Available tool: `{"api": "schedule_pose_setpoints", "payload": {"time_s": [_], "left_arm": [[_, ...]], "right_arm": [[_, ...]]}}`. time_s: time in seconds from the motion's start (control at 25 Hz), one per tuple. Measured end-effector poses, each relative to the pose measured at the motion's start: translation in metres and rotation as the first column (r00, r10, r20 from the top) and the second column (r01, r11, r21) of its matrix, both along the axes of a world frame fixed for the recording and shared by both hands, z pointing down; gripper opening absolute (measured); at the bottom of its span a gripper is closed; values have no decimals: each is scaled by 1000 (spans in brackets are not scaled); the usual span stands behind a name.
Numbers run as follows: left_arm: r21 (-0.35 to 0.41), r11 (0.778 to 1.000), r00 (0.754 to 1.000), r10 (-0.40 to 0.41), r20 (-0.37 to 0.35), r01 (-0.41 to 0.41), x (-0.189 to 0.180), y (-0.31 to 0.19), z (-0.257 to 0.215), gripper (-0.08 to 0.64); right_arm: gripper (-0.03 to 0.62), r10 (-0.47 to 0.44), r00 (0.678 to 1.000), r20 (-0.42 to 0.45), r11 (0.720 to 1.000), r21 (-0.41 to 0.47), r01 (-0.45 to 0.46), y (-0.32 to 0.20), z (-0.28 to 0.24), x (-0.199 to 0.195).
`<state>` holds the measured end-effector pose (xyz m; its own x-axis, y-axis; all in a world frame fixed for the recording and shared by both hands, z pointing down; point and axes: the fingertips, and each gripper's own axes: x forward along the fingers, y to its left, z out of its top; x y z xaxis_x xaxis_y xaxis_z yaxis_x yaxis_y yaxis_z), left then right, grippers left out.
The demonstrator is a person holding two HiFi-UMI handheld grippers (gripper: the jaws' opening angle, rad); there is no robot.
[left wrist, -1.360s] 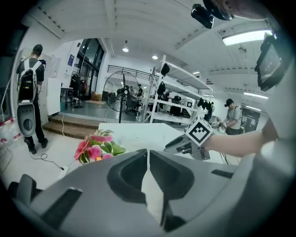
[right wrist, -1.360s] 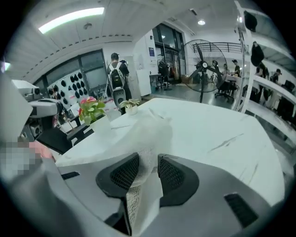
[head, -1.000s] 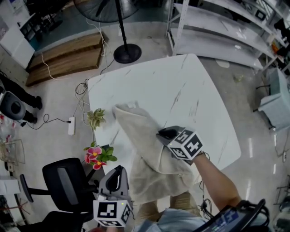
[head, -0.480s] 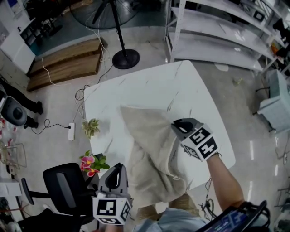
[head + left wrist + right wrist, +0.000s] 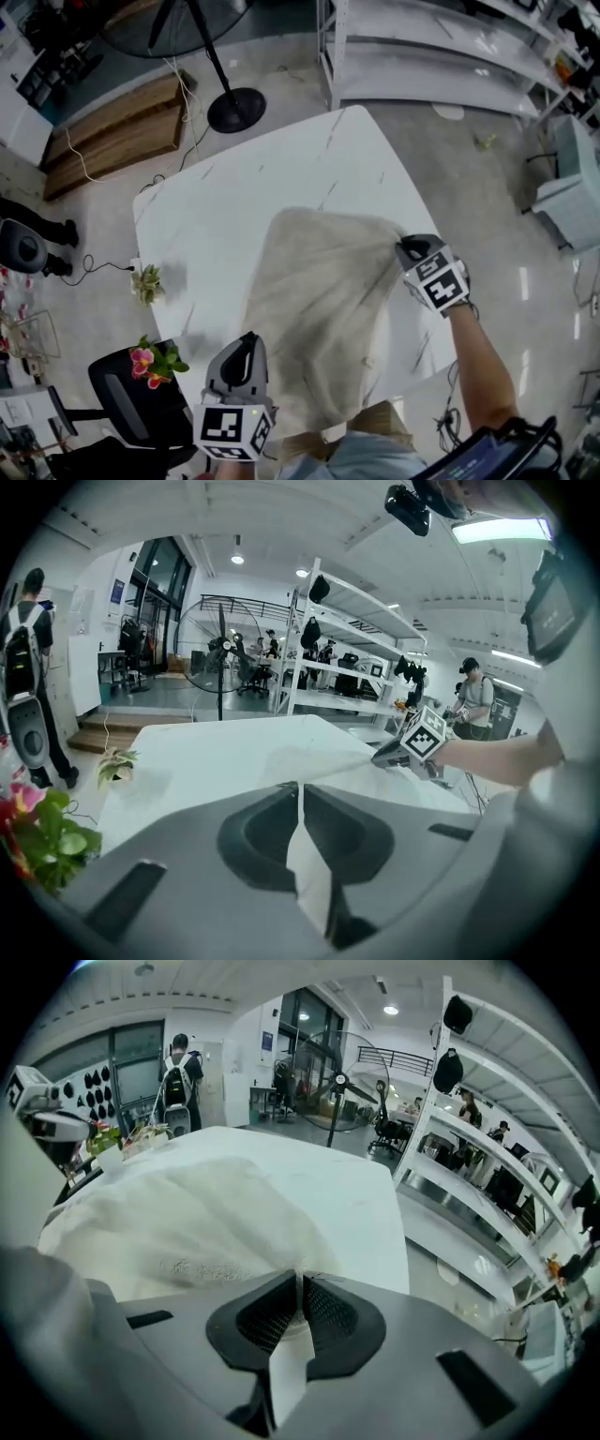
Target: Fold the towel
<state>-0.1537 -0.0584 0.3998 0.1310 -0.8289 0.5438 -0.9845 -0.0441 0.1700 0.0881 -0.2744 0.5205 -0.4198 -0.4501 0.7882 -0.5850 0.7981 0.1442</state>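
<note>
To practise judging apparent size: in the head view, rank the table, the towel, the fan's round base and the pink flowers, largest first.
1. table
2. towel
3. fan's round base and pink flowers: these look about alike, so they are left unranked.

One towel [image 5: 319,309], one table [image 5: 253,187], two hand-held grippers [image 5: 246,345] [image 5: 405,247], one fan [image 5: 234,110].

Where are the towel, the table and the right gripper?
towel [image 5: 319,309], head view, middle of the cloth
table [image 5: 262,169], head view, bare far top
right gripper [image 5: 403,247], head view, at its fingertips
</note>
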Motion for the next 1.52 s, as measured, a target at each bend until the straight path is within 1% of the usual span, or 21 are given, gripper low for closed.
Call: {"api": "schedule_pose_setpoints", "payload": {"time_s": [0.12, 0.16, 0.2, 0.24, 0.32, 0.4, 0.48, 0.64, 0.76, 0.8, 0.92, 1.0, 1.08, 1.24, 1.52], "left_arm": [[-9, 1000, 999, 29, 20, -29, 10, -25, 2, 23], [-8, 999, 999, 43, 30, -42, 12, -35, 2, 23], [-6, 998, 998, 56, 40, -56, 15, -45, 1, 23], [-1, 998, 996, 69, 49, -69, 16, -55, 0, 23], [14, 996, 994, 89, 63, -90, 18, -77, 1, 23], [30, 994, 992, 99, 74, -102, 16, -99, 4, 23], [32, 993, 990, 108, 93, -112, 13, -121, 9, 23], [5, 990, 982, 142, 128, -144, 14, -158, 28, 21], [-31, 983, 973, 185, 141, -182, 21, -176, 46, 20], [-44, 980, 969, 199, 143, -195, 23, -180, 52, 18], [-98, 967, 957, 248, 154, -235, 28, -189, 71, 15], [-153, 955, 947, 277, 160, -254, 30, -194, 85, 14], [-212, 943, 941, 295, 167, -258, 30, -200, 97, 9], [-280, 927, 929, 311, 203, -249, 22, -214, 115, 9], [-293, 923, 911, 325, 253, -248, 13, -245, 118, 8]], "right_arm": [[41, -36, 999, 13, 999, -22, 37, 2, 7, -1], [55, -42, 999, 33, 999, -32, 44, 3, 5, -2], [83, -43, 997, 64, 998, -41, 45, 2, 0, -4], [95, -36, 994, 102, 998, -45, 41, 1, -6, -6], [94, -8, 986, 167, 999, -34, 14, -8, -23, -5], [80, 18, 981, 191, 1000, -12, -16, -20, -34, 0], [78, 15, 985, 174, 1000, -6, -14, -28, -34, 3], [76, -34, 993, 111, 999, 18, 32, -30, -26, 5], [29, -45, 990, 135, 999, 25, 42, -26, -26, 0], [25, -52, 988, 146, 999, 19, 50, -24, -26, -3], [23, -90, 986, 140, 996, -9, 92, -12, -20, -10], [16, -109, 990, 94, 994, -23, 111, -7, -10, -9], [15, -116, 992, 45, 993, -27, 117, -8, -1, -4], [15, -115, 993, 25, 993, -17, 116, -18, 1, -3], [15, -134, 991, 8, 991, 9, 133, -45, -1, -5]]}}
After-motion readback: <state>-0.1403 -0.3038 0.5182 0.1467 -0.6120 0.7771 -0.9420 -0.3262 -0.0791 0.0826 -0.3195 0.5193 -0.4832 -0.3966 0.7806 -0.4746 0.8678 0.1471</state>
